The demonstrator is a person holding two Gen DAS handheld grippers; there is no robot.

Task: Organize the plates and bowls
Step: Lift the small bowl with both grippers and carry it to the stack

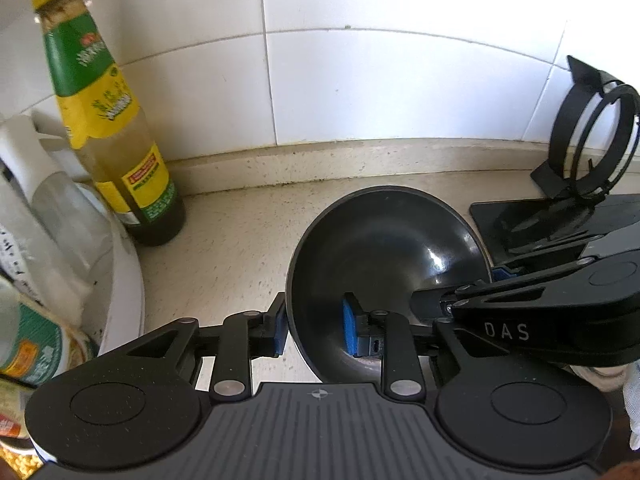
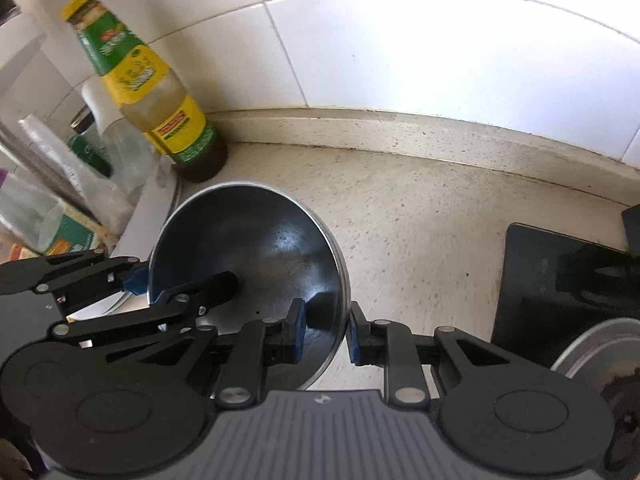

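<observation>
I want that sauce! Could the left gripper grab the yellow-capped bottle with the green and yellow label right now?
Probably not yet. The left gripper has its jaws shut on the rim of the dark metal bowl, so it is busy. The yellow-capped bottle stands apart by the wall, with bare counter between.

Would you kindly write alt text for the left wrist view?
Both grippers clamp the rim of one dark bowl, the left gripper on its near-left rim, the right gripper from the right. A yellow-capped sauce bottle stands by the tiled wall.
</observation>
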